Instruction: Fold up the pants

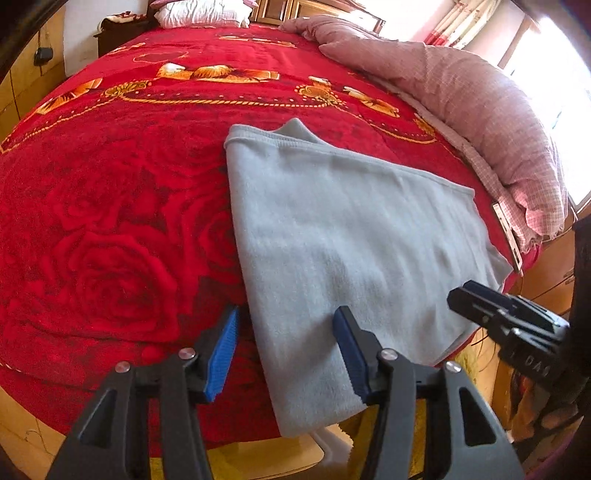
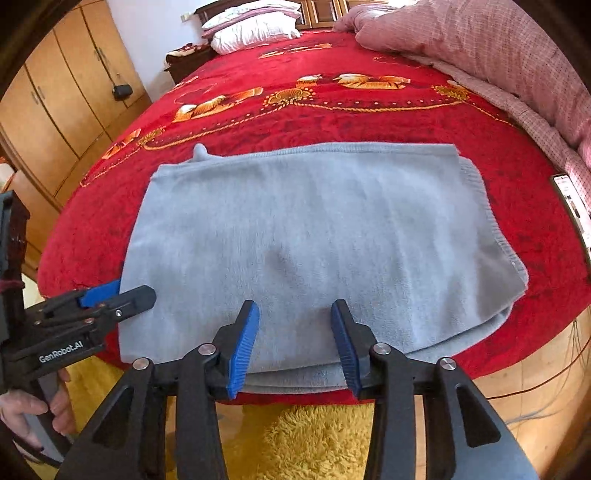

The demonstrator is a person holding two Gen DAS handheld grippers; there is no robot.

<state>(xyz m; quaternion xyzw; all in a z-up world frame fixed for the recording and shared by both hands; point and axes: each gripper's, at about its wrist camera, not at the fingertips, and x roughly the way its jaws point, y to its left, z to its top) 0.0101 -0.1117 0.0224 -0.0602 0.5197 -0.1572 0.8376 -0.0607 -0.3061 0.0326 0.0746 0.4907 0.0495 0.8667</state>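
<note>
The light grey-blue pants (image 2: 314, 236) lie folded into a flat rectangle on the red rose blanket (image 2: 332, 110), near the bed's front edge; they also show in the left wrist view (image 1: 340, 236). My left gripper (image 1: 284, 350) is open and empty, its jaws straddling the fold's near left corner. It shows from the side in the right wrist view (image 2: 110, 295). My right gripper (image 2: 295, 343) is open and empty, just above the fold's front edge, and shows at the right of the left wrist view (image 1: 480, 299).
A pink checked quilt (image 2: 498, 48) is bunched along the bed's right side. White pillows (image 2: 255, 29) lie at the head. Wooden wardrobes (image 2: 48, 122) stand at left. A yellow shaggy rug (image 2: 314, 439) lies below the bed edge. A phone-like object (image 2: 570, 206) rests at the bed's right edge.
</note>
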